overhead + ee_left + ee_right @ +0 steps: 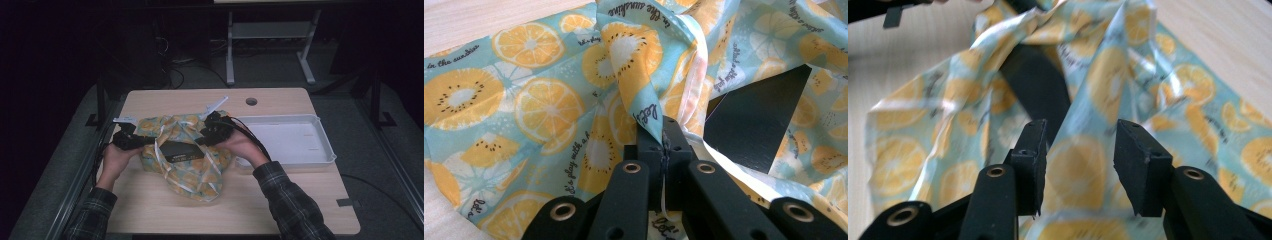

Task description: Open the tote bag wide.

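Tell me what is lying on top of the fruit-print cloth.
A flat black box lies on the fruit-print cloth, whose folds cover part of its edges; its underside is hidden.

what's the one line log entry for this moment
scene: fruit-print cloth around black box on table | left gripper: shut on cloth fold | right gripper: open over cloth | white tray: beside

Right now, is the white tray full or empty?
Empty. The high view shows the white tray with a bare floor inside its rim; the fruit-print cloth lies beside it on the table.
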`<state>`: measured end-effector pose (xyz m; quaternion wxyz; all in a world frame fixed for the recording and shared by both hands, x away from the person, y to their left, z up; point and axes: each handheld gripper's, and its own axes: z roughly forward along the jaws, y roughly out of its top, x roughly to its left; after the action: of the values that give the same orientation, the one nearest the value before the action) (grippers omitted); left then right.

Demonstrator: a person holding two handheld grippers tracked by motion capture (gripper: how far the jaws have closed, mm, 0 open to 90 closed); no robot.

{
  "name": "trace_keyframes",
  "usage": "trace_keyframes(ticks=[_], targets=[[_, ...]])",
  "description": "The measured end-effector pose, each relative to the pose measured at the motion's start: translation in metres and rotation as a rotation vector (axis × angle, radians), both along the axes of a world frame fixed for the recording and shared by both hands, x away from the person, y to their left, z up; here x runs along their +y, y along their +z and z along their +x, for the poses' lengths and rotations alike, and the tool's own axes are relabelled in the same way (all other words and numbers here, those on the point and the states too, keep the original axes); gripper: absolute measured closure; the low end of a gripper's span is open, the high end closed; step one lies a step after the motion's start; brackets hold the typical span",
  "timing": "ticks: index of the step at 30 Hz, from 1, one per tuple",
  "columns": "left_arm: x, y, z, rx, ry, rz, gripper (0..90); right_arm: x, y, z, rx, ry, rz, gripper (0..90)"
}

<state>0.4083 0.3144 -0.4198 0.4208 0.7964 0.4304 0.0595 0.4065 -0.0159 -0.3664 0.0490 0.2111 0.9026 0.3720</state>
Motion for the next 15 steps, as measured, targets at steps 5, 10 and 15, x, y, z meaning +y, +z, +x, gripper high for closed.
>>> trace_keyframes(ticks=[5, 10, 15], targets=[[0.003, -0.001, -0.001, 0.002, -0.010, 0.007, 89.4, -0.006, -0.014, -0.013, 0.001, -0.023, -0.004, 52.7], [0.003, 0.000, -0.002, 0.001, -0.014, 0.009, 89.4, -0.008, -0.025, -0.015, 0.012, -0.029, -0.034, 50.6], [0.003, 0.000, -0.002, 0.002, -0.013, 0.007, 89.4, -0.007, -0.032, -0.015, 0.018, -0.043, -0.050, 53.1]])
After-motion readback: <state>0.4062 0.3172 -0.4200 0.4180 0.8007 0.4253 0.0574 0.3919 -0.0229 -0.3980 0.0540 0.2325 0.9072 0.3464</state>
